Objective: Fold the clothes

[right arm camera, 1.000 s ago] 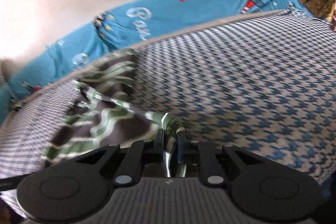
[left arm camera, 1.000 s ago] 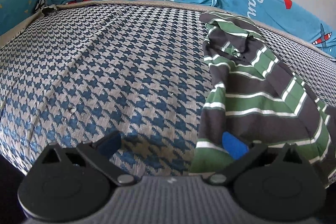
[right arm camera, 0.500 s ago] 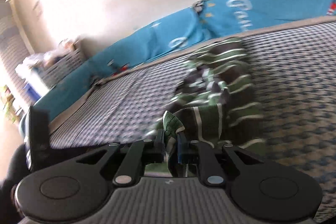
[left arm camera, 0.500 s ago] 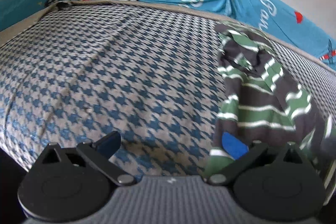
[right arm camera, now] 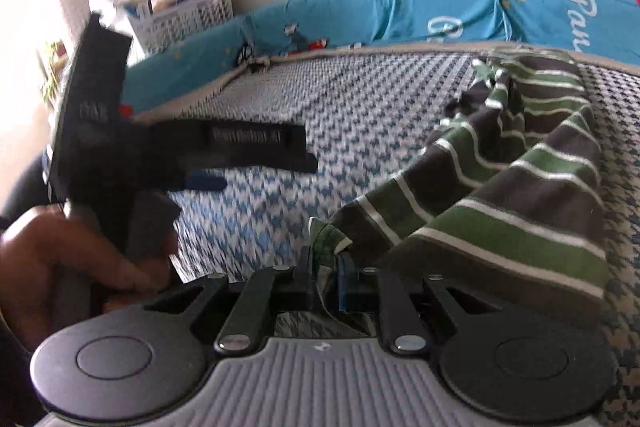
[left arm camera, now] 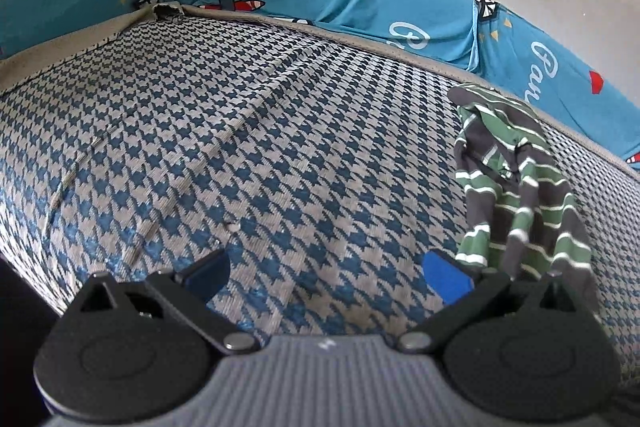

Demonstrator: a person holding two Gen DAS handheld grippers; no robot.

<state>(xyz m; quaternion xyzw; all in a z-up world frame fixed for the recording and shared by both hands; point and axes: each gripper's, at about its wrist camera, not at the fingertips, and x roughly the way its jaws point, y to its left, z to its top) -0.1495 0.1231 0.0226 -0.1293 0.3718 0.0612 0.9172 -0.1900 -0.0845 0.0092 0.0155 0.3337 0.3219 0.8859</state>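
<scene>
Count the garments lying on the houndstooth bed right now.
1: a green-and-grey striped shirt on the bed's far right side, one corner pinched in the right gripper. Nothing else visible.

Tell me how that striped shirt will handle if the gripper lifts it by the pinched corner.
The striped shirt probably hangs floppy: it already sags in folds behind the right gripper. It seems light, since one pinched corner carries it. It will likely drag across the houndstooth cover rather than slide stiffly.

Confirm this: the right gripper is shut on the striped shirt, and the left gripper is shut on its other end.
Not quite. The right gripper is shut on the striped shirt, as the right wrist view shows. But the left gripper is open and holds nothing: in the left wrist view its fingers stand wide apart over the bed, with the shirt lying beside one finger, not between them.
</scene>
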